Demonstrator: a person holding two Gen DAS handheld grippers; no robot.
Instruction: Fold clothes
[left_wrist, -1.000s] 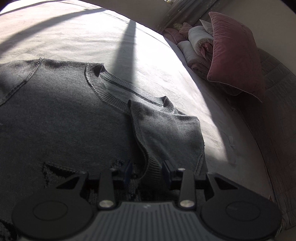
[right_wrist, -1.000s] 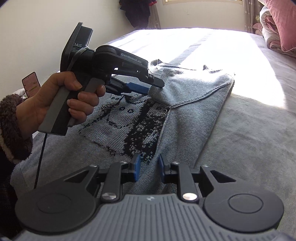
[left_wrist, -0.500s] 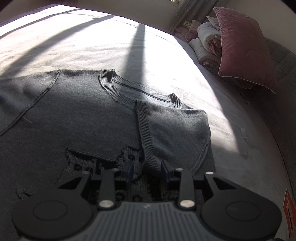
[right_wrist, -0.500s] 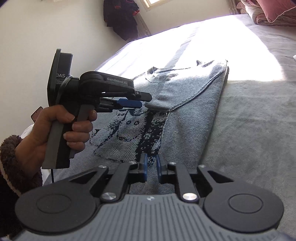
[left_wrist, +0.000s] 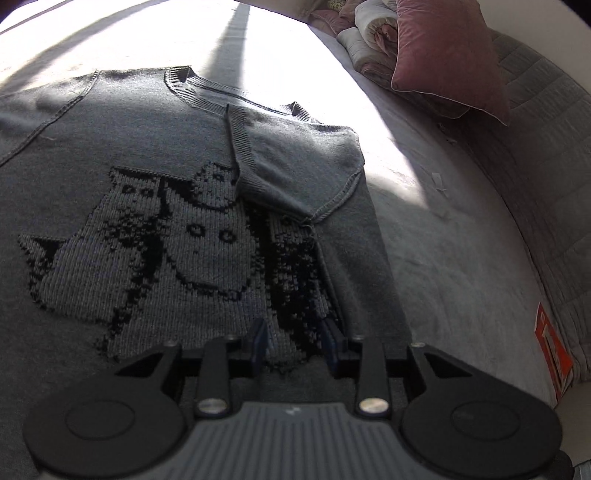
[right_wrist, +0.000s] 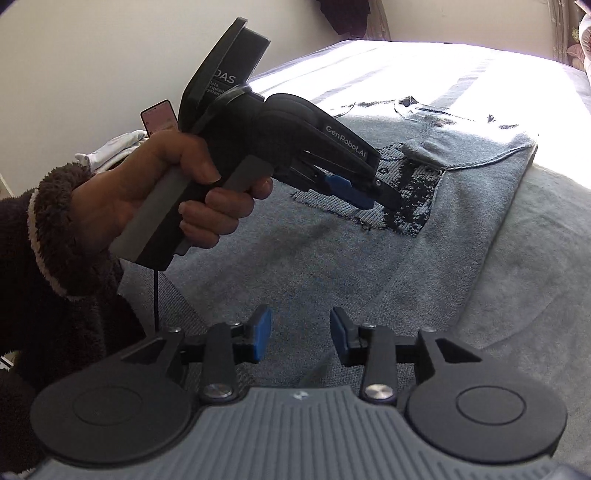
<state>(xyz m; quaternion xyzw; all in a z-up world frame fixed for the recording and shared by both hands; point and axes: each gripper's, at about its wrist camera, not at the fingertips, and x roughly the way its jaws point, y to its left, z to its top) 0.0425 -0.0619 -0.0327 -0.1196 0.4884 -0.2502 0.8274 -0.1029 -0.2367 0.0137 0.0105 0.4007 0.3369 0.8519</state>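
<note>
A grey knit sweater (left_wrist: 110, 177) with a black creature pattern lies flat, front up, on the grey bed (left_wrist: 461, 258). Its sleeve (left_wrist: 295, 155) is folded across the chest, cuff by the collar. My left gripper (left_wrist: 294, 343) hovers open over the lower edge of the pattern, nothing between its fingers. In the right wrist view a hand holds that left gripper (right_wrist: 384, 195) above the sweater (right_wrist: 295, 258), short of the folded sleeve (right_wrist: 480, 155). The jaws of my right gripper (right_wrist: 301, 338) are opening over the sweater's lower part, with nothing between them.
A pink pillow (left_wrist: 450, 55) and rolled bedding (left_wrist: 369, 33) sit at the bed's head by a quilted grey headboard (left_wrist: 535, 129). A red box (left_wrist: 552, 354) lies at the bed's right edge. A phone (right_wrist: 159, 120) and white cloth (right_wrist: 110, 151) lie beyond the left hand.
The left gripper let go of the sleeve cuff and drew back toward the hem, showing the whole pattern. The right gripper also pulled back and its jaws widened.
</note>
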